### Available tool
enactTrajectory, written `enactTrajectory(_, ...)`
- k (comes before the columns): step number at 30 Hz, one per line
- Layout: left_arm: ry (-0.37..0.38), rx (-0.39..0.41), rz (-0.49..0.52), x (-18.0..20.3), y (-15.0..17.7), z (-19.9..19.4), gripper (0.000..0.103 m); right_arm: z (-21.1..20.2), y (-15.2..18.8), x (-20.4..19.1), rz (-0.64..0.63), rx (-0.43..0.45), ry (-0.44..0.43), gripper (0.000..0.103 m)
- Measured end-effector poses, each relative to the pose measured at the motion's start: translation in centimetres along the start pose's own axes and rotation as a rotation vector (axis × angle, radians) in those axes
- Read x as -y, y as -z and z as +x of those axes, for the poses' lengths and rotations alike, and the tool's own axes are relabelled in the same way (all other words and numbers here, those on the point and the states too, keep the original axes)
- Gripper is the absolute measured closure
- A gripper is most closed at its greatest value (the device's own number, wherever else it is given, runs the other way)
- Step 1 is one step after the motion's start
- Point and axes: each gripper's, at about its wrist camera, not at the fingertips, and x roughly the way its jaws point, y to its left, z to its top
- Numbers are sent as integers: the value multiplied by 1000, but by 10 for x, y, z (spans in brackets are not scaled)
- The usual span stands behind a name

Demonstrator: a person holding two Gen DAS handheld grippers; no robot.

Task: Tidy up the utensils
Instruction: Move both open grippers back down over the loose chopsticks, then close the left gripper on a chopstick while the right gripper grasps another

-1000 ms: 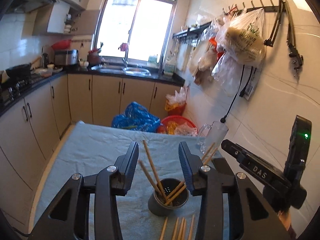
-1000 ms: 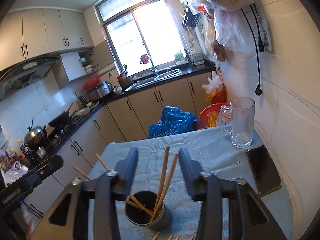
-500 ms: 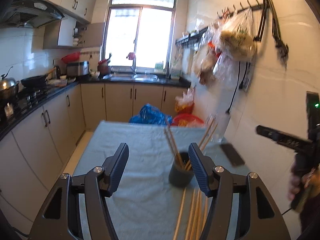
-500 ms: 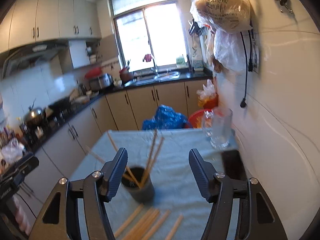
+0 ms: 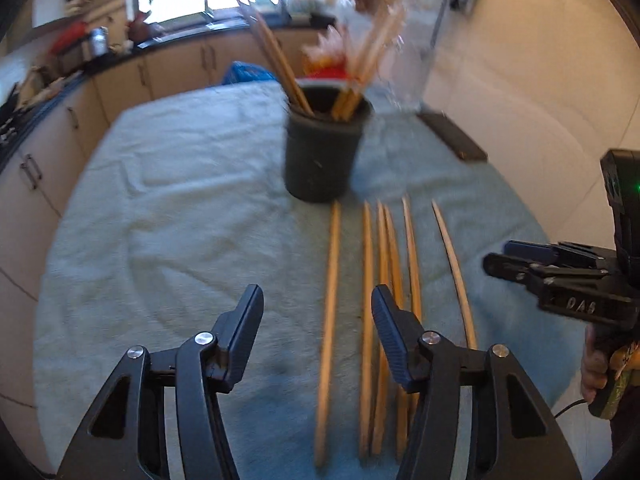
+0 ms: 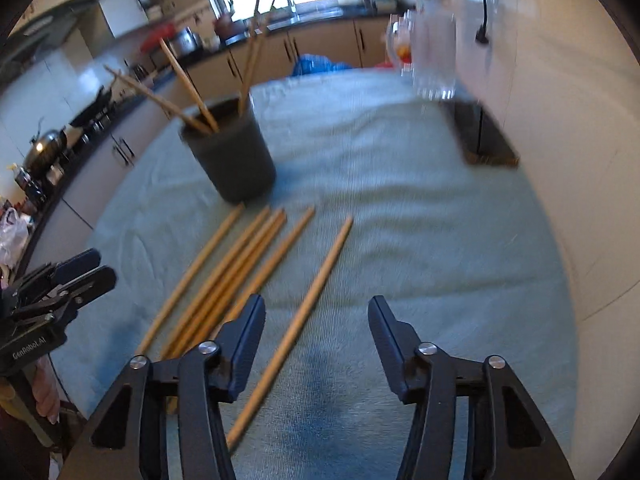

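Left wrist view: the left hand-held gripper point(image 5: 316, 320) hangs low over the desk point(image 5: 160, 200), fingers apart, nothing between them, aimed along six loose chopsticks point(image 5: 370, 280) lying side by side near the front edge. Just beyond their tips stands the holder point(image 5: 320, 152) with more sticks leaning in it, blurred. The right hand-held gripper point(image 6: 316, 332) is likewise spread and empty, straddling one outer stick. Only the right view shows the glass mug point(image 6: 434, 52) clearly; a phone point(image 6: 484, 136) lies by the wall-side edge.
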Motion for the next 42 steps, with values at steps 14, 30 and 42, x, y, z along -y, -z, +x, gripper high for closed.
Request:
enactTrajectory(14, -49, -139, -38, 8, -17, 74, 96, 52, -14, -15, -80, -52, 100, 87)
enactTrajectory(30, 36, -209, -331, -46, -7, 51, 68, 40, -13, 22, -40, -133, 66, 74)
enactTrajectory(42, 57, -239, -293, -44, -38, 77, 69, 74, -61, 3, -98, -195, 157, 74)
